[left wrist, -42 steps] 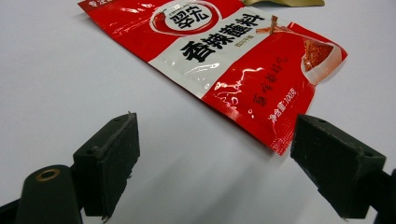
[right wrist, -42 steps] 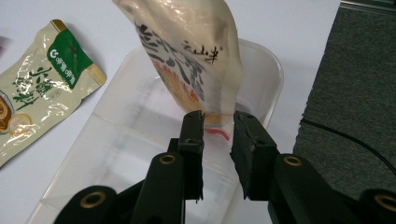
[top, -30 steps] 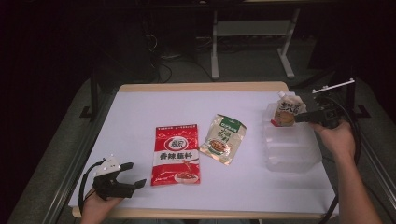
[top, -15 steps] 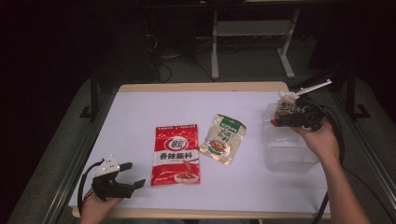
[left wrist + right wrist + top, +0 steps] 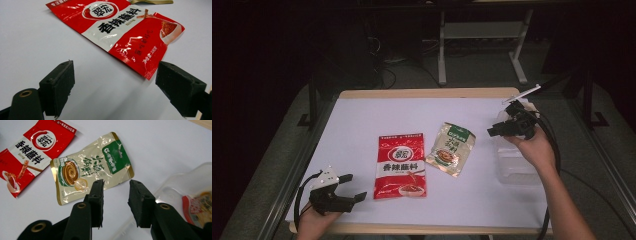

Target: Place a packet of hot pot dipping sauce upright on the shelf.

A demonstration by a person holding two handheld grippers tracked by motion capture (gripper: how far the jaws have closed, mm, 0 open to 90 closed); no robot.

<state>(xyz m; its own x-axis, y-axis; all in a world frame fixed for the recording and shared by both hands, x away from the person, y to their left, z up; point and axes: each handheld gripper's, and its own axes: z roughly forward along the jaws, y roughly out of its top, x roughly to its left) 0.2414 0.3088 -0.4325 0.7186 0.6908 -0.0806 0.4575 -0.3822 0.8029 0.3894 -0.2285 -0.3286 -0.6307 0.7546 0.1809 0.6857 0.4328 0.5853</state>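
Inside the clear container (image 5: 175,187) lies a packet (image 5: 200,205).

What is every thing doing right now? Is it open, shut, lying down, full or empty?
Left gripper: jaws open, empty.
Right gripper: jaws open, empty.
Red packet: sealed, lying flat on the table.
Green packet: sealed, lying flat.
Clear box: no lid visible, a packet inside.
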